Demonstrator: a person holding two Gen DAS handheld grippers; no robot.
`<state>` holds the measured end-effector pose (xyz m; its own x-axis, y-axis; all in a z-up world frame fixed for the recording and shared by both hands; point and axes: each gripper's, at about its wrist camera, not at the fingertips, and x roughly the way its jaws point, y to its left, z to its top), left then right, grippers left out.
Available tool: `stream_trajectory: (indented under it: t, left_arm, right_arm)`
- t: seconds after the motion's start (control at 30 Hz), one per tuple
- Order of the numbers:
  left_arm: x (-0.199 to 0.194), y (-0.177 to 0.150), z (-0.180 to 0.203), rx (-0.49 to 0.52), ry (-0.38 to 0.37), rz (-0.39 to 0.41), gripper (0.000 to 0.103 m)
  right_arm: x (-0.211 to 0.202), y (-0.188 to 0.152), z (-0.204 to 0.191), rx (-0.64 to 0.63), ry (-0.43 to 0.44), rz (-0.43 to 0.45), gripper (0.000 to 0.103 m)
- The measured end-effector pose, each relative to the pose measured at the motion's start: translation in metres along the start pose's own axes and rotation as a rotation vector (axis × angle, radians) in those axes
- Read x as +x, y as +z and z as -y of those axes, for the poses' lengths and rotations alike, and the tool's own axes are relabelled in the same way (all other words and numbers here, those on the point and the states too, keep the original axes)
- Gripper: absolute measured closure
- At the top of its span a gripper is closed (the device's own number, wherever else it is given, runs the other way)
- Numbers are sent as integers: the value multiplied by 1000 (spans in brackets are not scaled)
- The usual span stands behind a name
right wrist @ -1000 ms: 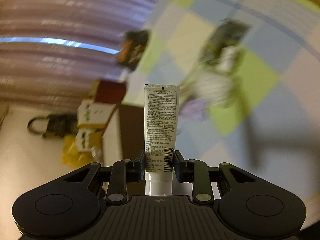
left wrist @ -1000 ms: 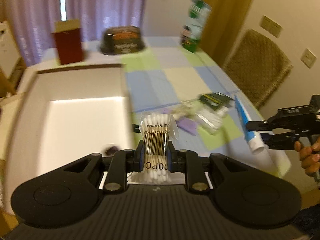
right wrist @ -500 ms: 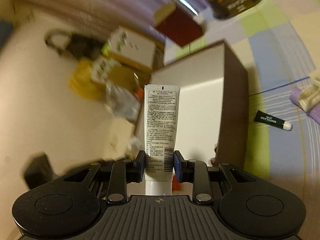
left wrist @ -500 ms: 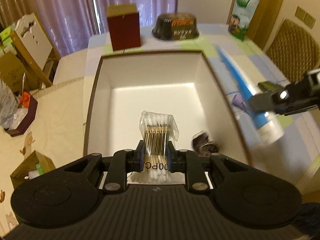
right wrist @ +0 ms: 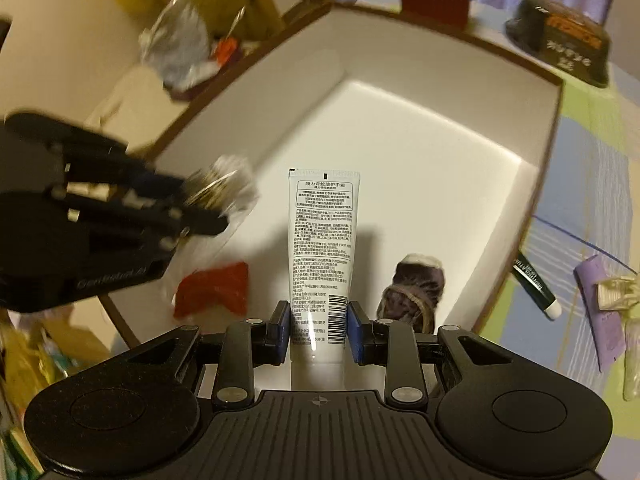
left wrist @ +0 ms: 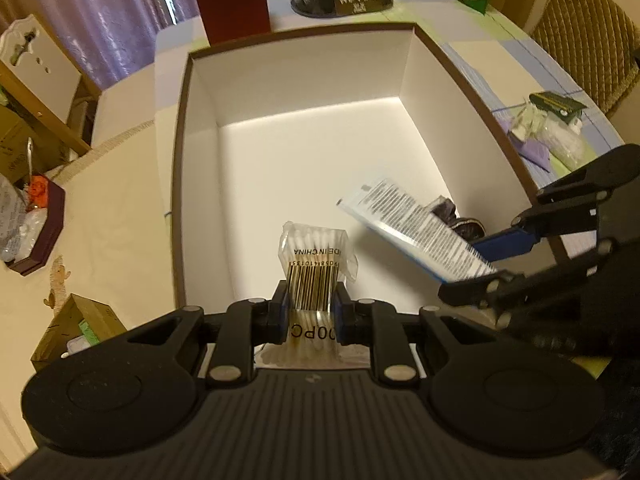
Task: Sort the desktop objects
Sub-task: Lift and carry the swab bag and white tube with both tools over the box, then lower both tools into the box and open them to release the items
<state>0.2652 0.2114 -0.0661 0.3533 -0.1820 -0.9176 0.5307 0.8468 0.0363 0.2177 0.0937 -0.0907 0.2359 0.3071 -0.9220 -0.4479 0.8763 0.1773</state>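
Large white cardboard box with brown rim (left wrist: 182,184): only a dark crumpled bundle (right wrist: 416,286) inside. Left gripper (left wrist: 309,308) above it, clamped on clear cotton-swab packet (left wrist: 314,264); right gripper (right wrist: 318,320) clamped on white printed tube (right wrist: 322,240). Unsorted outside: small dark-green tube (right wrist: 534,284), wrappers.

A clear cotton swab pack (left wrist: 314,268) and a white printed tube (right wrist: 323,256), each held above the white box (left wrist: 304,76), hang over what looks like a dark hair tie (right wrist: 412,292).
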Motion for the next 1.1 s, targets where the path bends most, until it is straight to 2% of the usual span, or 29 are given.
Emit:
stream_trajectory:
  t: [0.27, 0.37, 0.47, 0.57, 0.67, 0.93, 1.03, 1.1]
  left_arm:
    - [12, -2, 0, 20, -22, -27, 86]
    - [17, 0, 0, 26, -23, -32, 86]
    - [20, 3, -1, 30, -25, -31, 86]
    - [21, 5, -1, 36, -29, -31, 86]
    - [23, 6, -2, 38, -30, -33, 86]
    - [28, 8, -2, 38, -37, -41, 86]
    - [31, 9, -1, 35, -31, -42, 84]
    - [32, 8, 1, 37, -22, -39, 79]
  right_arm:
    - [13, 1, -9, -122, -99, -55, 75]
    - [16, 3, -8, -135, -103, -74, 74]
    - [22, 5, -7, -127, -70, -110, 74]
    - [23, 6, -5, -129, -47, -120, 67]
    - [20, 10, -3, -134, -29, -109, 50]
    - [9, 17, -3, -156, -50, -94, 49]
    - [8, 21, -3, -153, -62, -92, 49]
    - [8, 23, -2, -151, -65, -93, 48]
